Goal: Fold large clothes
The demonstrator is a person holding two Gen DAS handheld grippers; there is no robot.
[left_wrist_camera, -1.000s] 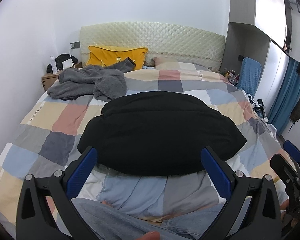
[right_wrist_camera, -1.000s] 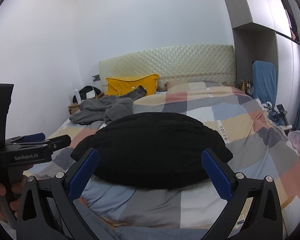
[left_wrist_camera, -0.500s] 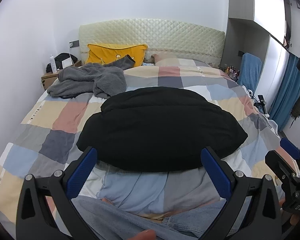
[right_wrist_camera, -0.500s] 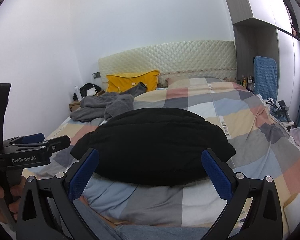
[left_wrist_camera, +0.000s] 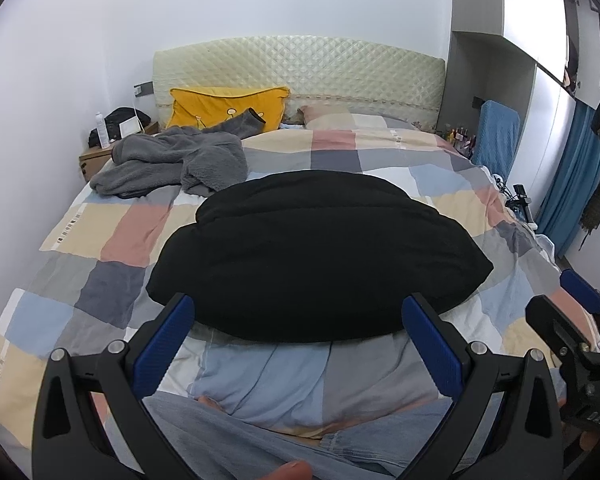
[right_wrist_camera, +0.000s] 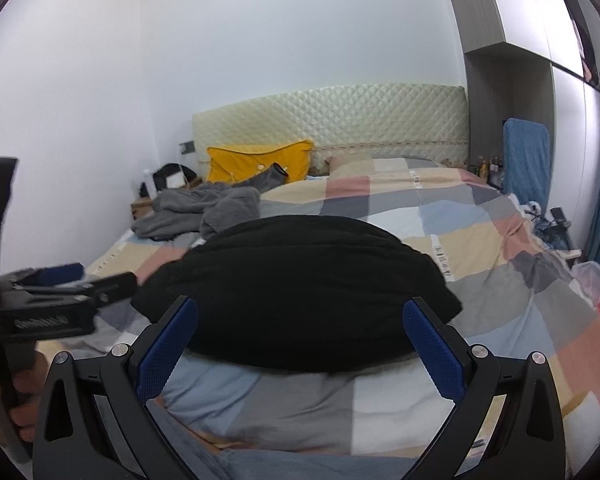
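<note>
My left gripper (left_wrist_camera: 298,332) is released, jaws spread wide, empty, at the lower centre of the left wrist frame. My right gripper (right_wrist_camera: 300,336) is likewise released and empty at the lower centre of its frame. The folded black garment (left_wrist_camera: 316,256) lies at frame centre on the checked quilt (left_wrist_camera: 116,236), apart from both sets of blue pads. A crumpled grey garment (left_wrist_camera: 172,160) lies in the upper left, in front of the yellow pillow (left_wrist_camera: 228,106) at the quilted headboard (left_wrist_camera: 300,68). Denim-clad legs (left_wrist_camera: 236,444) fill the bottom edge
</note>
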